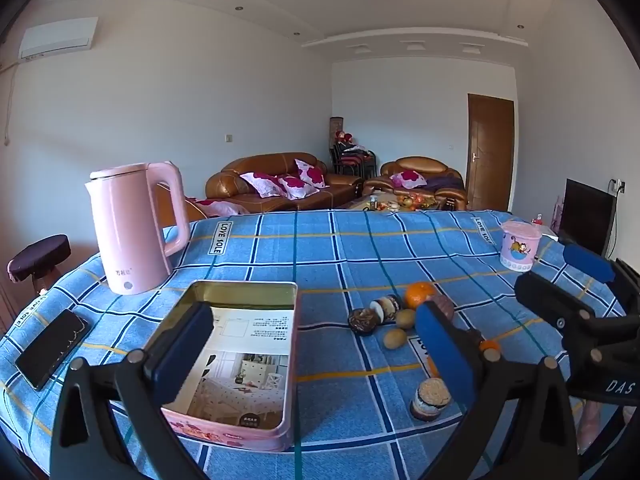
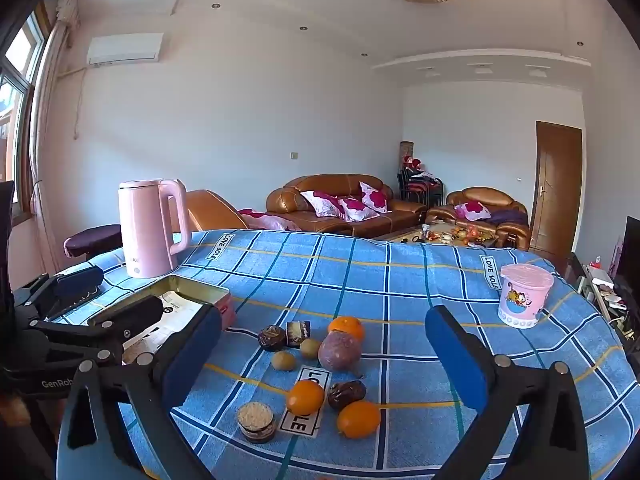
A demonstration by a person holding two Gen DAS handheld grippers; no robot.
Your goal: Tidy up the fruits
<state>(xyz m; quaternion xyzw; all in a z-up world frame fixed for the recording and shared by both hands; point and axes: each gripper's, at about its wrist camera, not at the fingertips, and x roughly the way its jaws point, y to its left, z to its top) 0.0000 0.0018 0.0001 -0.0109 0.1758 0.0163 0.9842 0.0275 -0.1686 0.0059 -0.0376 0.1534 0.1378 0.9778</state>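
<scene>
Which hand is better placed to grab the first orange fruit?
Right. The right tongs stand open with the orange fruit framed between their fingers, while the left tongs face the open pink tin.

Two low wrist views, shared table (image 1: 360, 248)

A round table (image 2: 400, 280) under a blue checked cloth carries a pink kettle (image 2: 150, 228) at the far left, an open pink tin (image 1: 240, 360) just in front of it, and a black phone (image 1: 52, 348) near the left edge. A pink tub (image 2: 522, 294) stands far right. Mid-table lie oranges (image 2: 346, 328), kiwis (image 2: 283, 360), a purple fruit (image 2: 339, 351) and small cakes (image 2: 256, 422).
</scene>
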